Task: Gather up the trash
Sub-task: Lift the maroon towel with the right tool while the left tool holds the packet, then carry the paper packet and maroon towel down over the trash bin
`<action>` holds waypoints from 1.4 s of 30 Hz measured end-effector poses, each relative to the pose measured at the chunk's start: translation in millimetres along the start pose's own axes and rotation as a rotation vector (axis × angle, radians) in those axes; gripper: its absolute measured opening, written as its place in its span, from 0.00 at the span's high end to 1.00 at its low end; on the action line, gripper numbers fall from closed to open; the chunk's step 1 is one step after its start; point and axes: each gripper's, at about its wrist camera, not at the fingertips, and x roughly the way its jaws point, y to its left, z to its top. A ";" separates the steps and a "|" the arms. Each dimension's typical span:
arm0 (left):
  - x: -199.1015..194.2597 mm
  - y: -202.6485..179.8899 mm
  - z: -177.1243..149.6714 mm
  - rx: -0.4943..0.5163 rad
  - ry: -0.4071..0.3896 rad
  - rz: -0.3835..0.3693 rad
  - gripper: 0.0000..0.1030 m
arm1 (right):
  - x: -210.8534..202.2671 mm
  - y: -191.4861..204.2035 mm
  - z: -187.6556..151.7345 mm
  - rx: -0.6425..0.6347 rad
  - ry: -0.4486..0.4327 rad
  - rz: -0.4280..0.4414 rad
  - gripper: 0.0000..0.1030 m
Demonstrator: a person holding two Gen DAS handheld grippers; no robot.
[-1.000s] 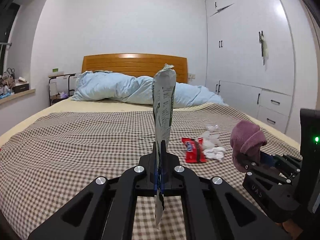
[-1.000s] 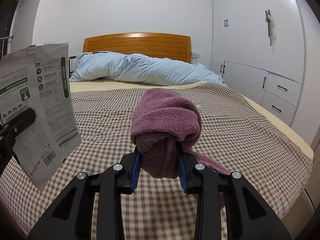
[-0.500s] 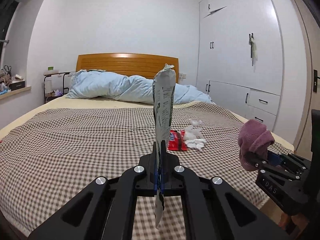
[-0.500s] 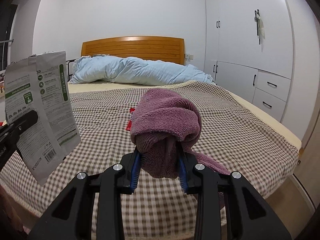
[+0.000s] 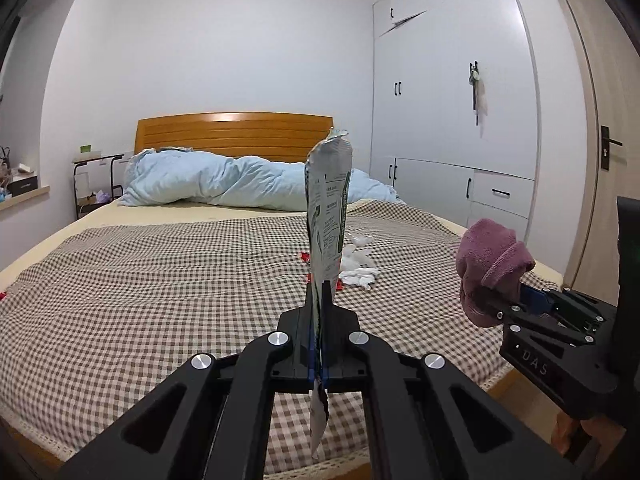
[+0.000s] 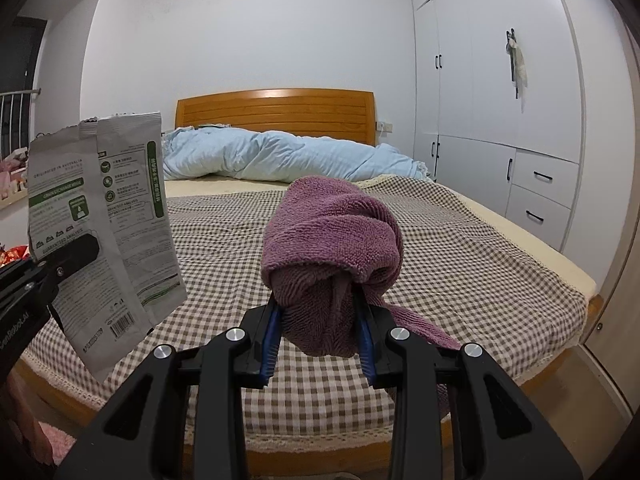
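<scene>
My left gripper (image 5: 319,300) is shut on a flat grey-white pouch (image 5: 327,216) with green print, held upright and edge-on; the right wrist view shows its printed face (image 6: 100,216) at the left. My right gripper (image 6: 320,312) is shut on a bunched purple towel (image 6: 332,240), also seen at the right of the left wrist view (image 5: 490,268). On the checked bedspread (image 5: 160,288) lie crumpled white tissues (image 5: 358,270) and a red wrapper (image 5: 306,257), mostly hidden behind the pouch. Both grippers hang over the foot of the bed.
A light blue duvet (image 5: 224,178) is heaped before the wooden headboard (image 5: 236,132). White wardrobes and drawers (image 5: 452,120) line the right wall, with a door (image 5: 600,152) beyond. A bedside rack (image 5: 96,184) stands at the left. Floor shows below the bed's foot.
Both grippers have drawn back from the bed with the pouch and towel still held. The bed, tissues and red wrapper look smaller and farther; the bed's foot edge and the door now show.
</scene>
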 end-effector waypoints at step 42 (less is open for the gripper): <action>-86.2 -25.0 -44.3 0.027 0.036 -0.137 1.00 | -96.8 -20.7 -78.8 0.069 0.051 0.149 0.69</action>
